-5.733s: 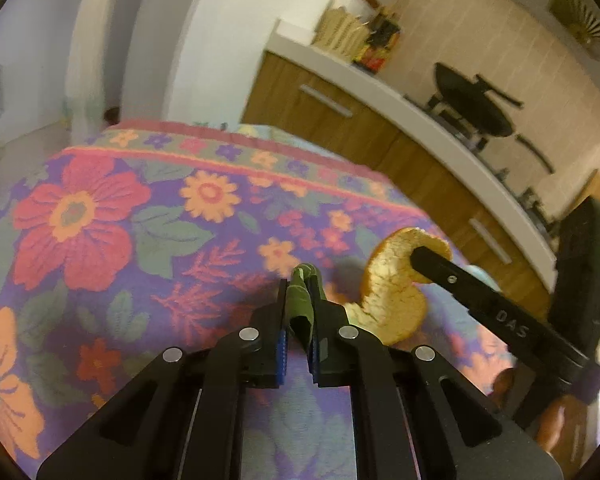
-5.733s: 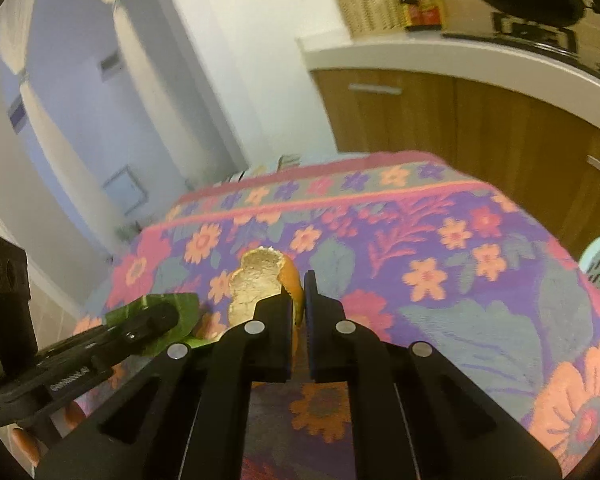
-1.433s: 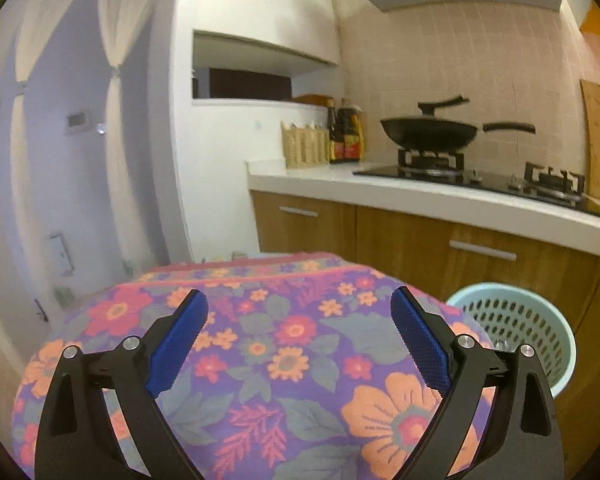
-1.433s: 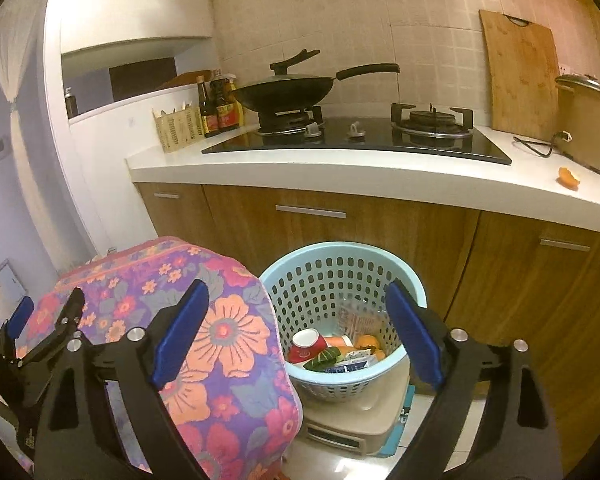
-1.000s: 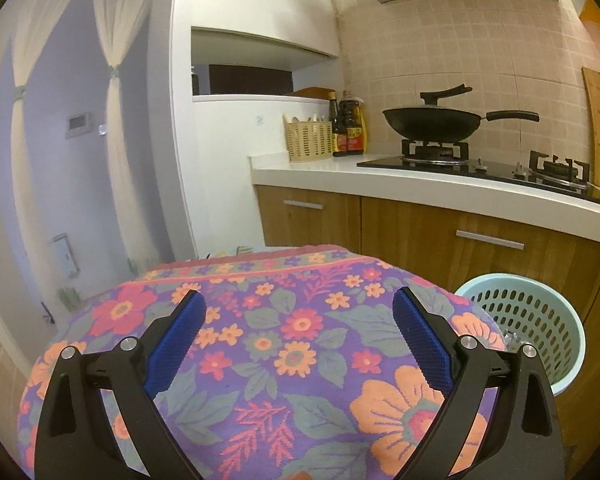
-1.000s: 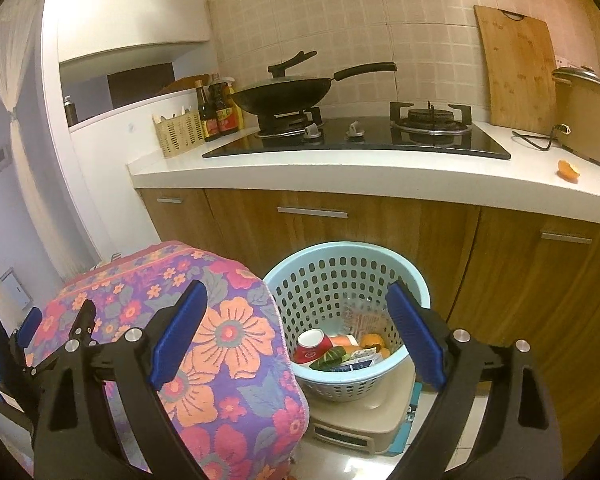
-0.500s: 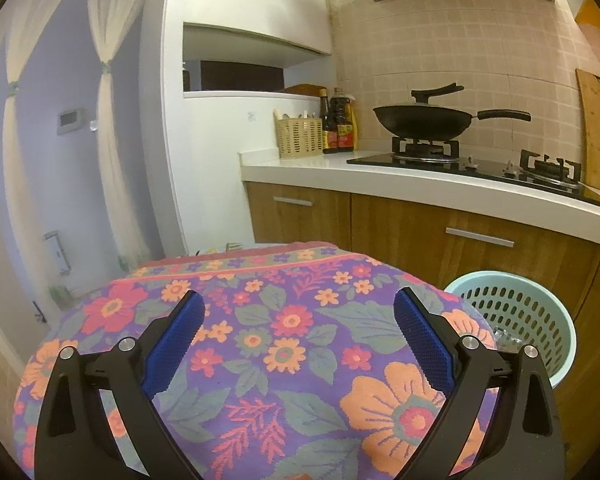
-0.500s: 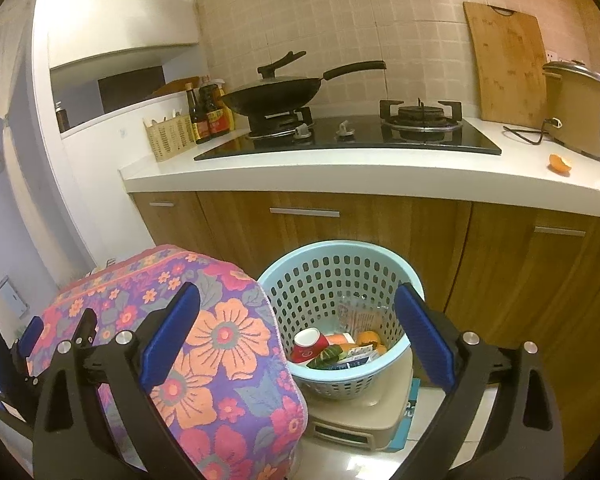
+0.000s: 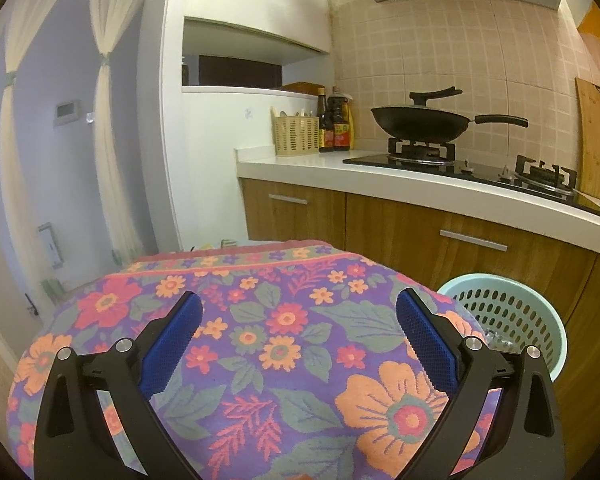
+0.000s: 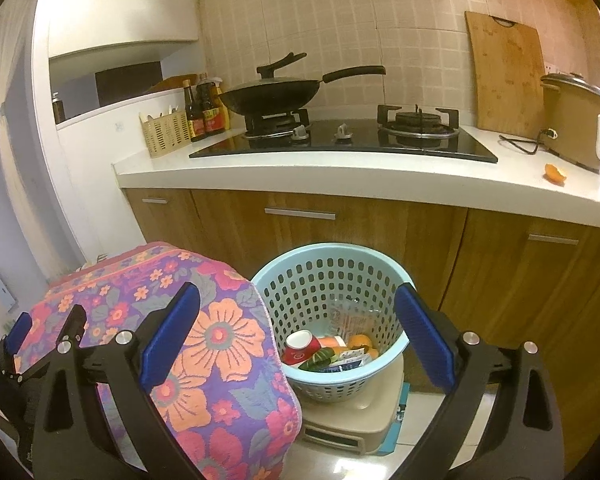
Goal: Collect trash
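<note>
A light blue perforated basket stands on a beige box on the floor beside the table. Inside it lie a red and white paper cup, a green leaf scrap, orange peel and cartons. My right gripper hangs above and in front of the basket, open wide with nothing between its blue pads. My left gripper is open wide and empty above the flowered tablecloth; the basket shows at its right. The left gripper also appears at the left edge of the right wrist view.
A wooden cabinet run with a white counter stands behind the basket, holding a hob with a black wok, bottles, a cutting board, a rice cooker and an orange peel piece. The table edge nearly touches the basket.
Since several seconds ago both grippers let go of the leaf scrap and peel and left the table for the basket. Over the last second the views barely shift.
</note>
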Motion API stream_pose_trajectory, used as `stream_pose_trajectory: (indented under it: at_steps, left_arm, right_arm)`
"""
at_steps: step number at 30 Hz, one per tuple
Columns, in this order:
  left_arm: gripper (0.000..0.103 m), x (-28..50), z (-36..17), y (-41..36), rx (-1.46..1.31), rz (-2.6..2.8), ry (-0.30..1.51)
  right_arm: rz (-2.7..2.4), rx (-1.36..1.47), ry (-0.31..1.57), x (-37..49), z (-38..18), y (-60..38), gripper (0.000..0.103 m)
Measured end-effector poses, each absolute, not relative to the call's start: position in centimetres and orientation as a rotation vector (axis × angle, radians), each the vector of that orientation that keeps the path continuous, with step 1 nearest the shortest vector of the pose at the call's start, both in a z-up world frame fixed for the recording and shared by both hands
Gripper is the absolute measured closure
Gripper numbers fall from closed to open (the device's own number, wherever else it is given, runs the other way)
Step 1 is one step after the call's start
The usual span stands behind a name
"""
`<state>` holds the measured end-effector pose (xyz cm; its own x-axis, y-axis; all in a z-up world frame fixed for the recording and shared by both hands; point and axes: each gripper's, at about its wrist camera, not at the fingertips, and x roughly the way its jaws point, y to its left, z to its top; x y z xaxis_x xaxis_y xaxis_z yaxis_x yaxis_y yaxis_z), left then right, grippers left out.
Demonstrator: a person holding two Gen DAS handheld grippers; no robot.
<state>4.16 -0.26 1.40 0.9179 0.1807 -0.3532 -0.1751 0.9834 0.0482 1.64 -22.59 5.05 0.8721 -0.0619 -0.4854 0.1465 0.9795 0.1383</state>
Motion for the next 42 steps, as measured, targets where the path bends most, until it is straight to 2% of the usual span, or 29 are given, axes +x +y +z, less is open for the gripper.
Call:
stream_pose_trajectory:
  at_steps: [42]
  left_arm:
    - [0.008,4.7,1.2,0.2,-0.005,0.151,0.395]
  right_arm:
    - [-0.087,0.114,0.481,1.9,5.6,-21.2,0.01]
